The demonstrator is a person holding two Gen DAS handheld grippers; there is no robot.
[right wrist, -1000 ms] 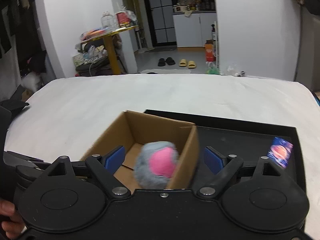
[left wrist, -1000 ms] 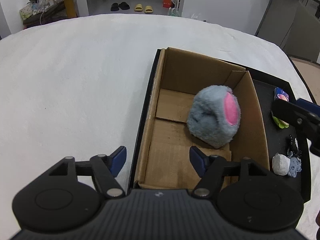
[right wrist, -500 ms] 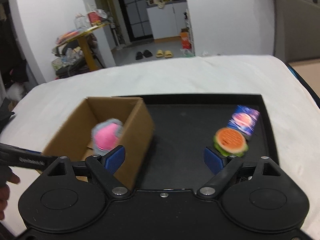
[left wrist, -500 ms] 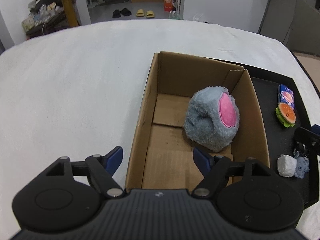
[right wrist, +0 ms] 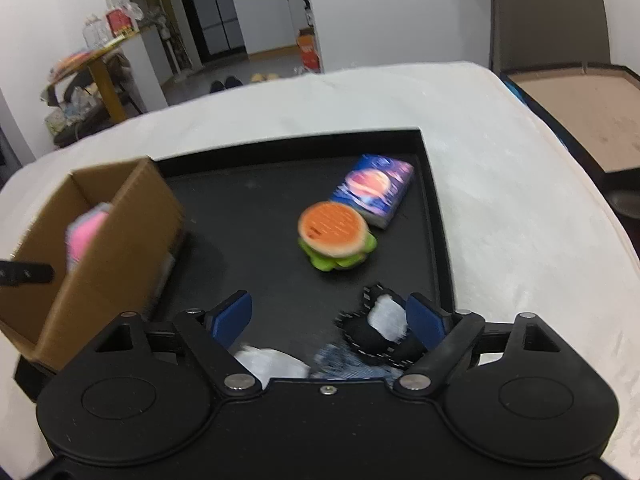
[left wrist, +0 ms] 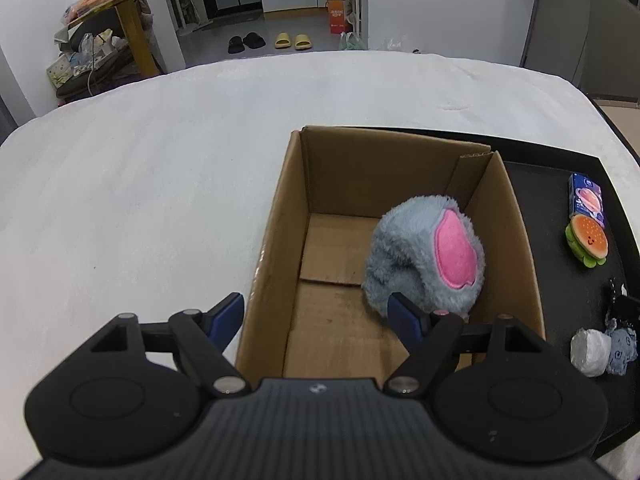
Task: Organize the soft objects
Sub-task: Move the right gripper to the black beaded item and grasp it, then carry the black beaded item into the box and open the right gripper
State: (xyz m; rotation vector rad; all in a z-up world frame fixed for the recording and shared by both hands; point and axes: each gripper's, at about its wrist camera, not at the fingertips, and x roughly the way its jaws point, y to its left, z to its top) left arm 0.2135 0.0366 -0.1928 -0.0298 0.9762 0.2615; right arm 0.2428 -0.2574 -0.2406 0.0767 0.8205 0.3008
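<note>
Left wrist view: my left claw (left wrist: 316,316) hangs open over the near end of the cardboard box (left wrist: 280,240), one blue pad outside its left wall, the other above the box floor just beside the plush toy (left wrist: 426,258). The toy, a shaggy grey mound with a smooth pink felt patch, sits in the box against the right wall; the left half of the corrugated floor is bare. Left of the box the white, softly textured counter (left wrist: 140,200) runs broad and open to its rounded far edge. To the right, the black tray (left wrist: 532,184) with its raised rim carries a rounded burger toy (left wrist: 587,241) touching a glossy blue packet (left wrist: 585,198), and nearer me a white wad (left wrist: 590,347) touching a blue-grey piece (left wrist: 622,350).

Right wrist view, slightly blurred: my right claw (right wrist: 330,320) is spread wide and holds nothing, low over the tray's (right wrist: 434,216) near right corner. A black item with white dotted edging (right wrist: 376,336) lies between the pads, close to the right one; this view shows it plainly, the other only as a dark sliver at the frame edge. The burger toy (right wrist: 334,236), orange top over green frill, sits mid-tray touching the packet (right wrist: 374,190), with bare matte tray between it and the box (right wrist: 116,248). Only a pink flash of the plush toy (right wrist: 86,232) shows over the box wall. Right of the tray rim, the counter (right wrist: 520,220) curves away to its edge.
</note>
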